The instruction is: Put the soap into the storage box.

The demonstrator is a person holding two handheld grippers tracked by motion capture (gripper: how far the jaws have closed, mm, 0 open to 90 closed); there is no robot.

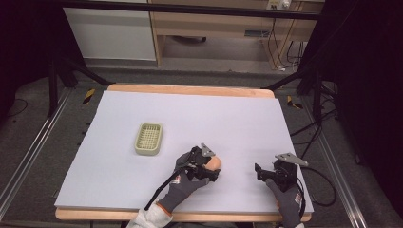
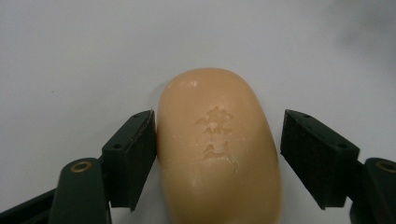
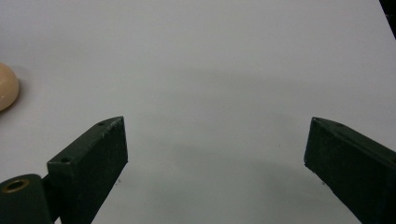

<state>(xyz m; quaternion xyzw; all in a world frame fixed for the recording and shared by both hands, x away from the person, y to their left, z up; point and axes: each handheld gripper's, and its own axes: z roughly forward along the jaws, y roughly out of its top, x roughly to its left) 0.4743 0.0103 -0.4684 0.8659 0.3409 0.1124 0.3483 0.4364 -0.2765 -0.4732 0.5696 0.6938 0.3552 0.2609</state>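
Looks like a lab / recording setup, not a home. Wooden-edged table (image 1: 190, 89) w/ a pale lilac-white sheet (image 1: 199, 118) over the top, standing on grey floor matting between two metal floor rails (image 1: 26, 159). Black curtains (image 1: 366, 71) at both sides, dark tripod-type stand legs (image 1: 59, 76) near the far corners. Loose black cables (image 1: 316, 126) on the floor at right; light wooden bench/desk unit (image 1: 214, 23) w/ hanging wires behind.

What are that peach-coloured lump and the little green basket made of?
The lump looks like a bar of soap: waxy, matte, with characters pressed into its top. It lies between the left tongs. The basket seems to be moulded plastic, pale green, with a grid of holes in its floor.
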